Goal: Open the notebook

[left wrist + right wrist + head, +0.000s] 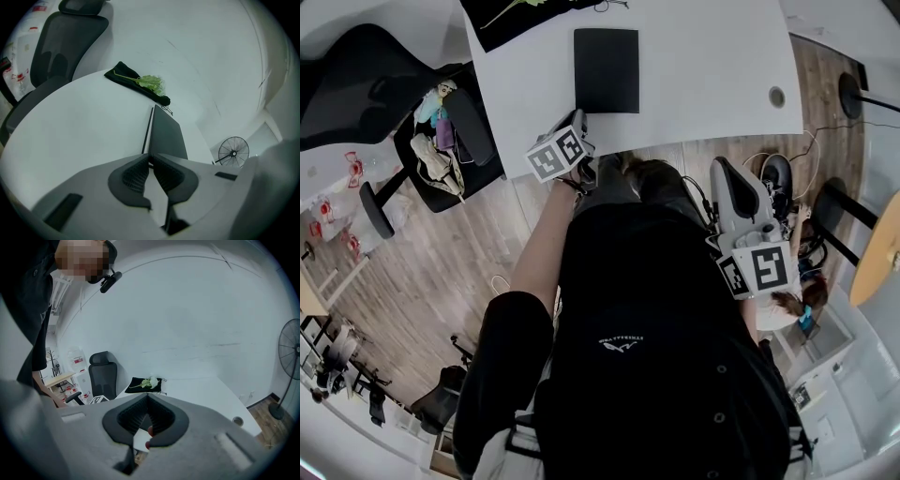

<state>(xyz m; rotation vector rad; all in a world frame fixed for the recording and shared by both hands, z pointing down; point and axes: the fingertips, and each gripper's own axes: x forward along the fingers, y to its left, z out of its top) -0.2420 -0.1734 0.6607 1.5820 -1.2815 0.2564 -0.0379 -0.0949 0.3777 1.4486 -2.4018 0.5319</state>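
On the white table (703, 56), the left gripper (150, 155) pinches the near edge of the black notebook (606, 70), apparently gripping the cover, which next needs lifting and swinging over, while the right gripper (148, 397) hangs pressed shut, empty.

We are in an office: a broad white surface (703, 66) with a round cable hole (777, 97), a black swivel chair (102, 376) with headrest and armrests beside it, wood-look flooring (441, 281), bare white walls (187, 310) and a pedestal fan (291, 357).
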